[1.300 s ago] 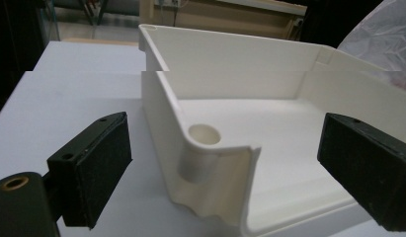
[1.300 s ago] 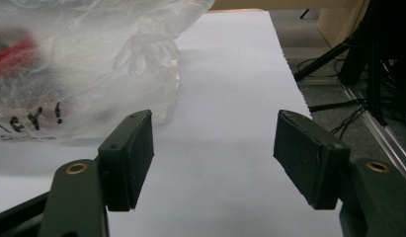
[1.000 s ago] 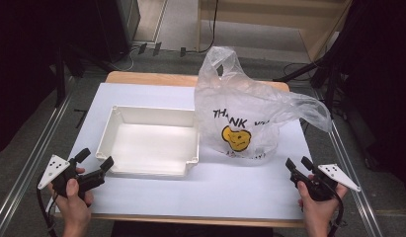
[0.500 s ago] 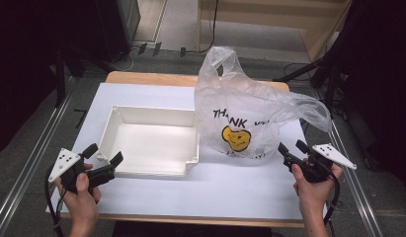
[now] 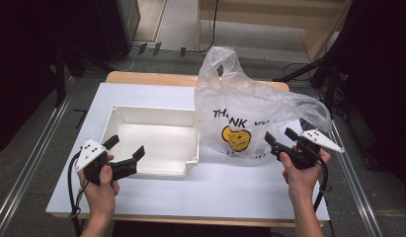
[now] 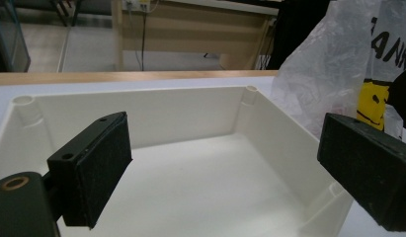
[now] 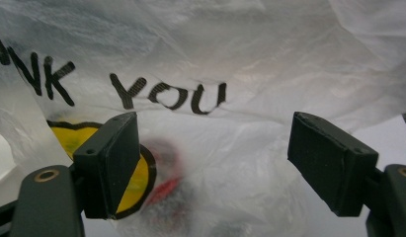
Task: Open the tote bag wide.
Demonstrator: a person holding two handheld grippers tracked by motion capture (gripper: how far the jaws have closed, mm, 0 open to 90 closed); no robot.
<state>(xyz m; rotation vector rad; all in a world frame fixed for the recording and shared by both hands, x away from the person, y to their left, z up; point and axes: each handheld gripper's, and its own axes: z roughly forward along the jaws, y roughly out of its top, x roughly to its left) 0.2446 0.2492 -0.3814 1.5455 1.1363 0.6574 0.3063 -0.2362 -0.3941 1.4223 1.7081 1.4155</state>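
Your right gripper (image 5: 282, 138) sits at the right side of the white worktop (image 5: 230, 182), its jaws spread wide and pointed at the lower right corner of the thin plastic carrier bag (image 5: 250, 113). Those jaws have just been opening, and nothing lies between them: in the right gripper view both black pads (image 7: 114, 163) stand clear of the bag's skin, with the printed "YOU" and the yellow smiley face (image 7: 131, 173) straight ahead and a reddish shape blurred behind the film; what it is, you cannot tell. The bag stands upright on the worktop, just right of the white plastic tray (image 5: 156, 140) and touching its right wall, handles raised. Your left gripper (image 5: 125, 147) hovers at the near left corner of the tray, jaws also wide apart and gripping nothing. In the left gripper view its two pads (image 6: 99, 170) frame the tray's open inside, with the far wall between them and the bag beyond the right-hand wall. Neither pair of jaws touches tray, bag or worktop; both grippers are held up in your hands.
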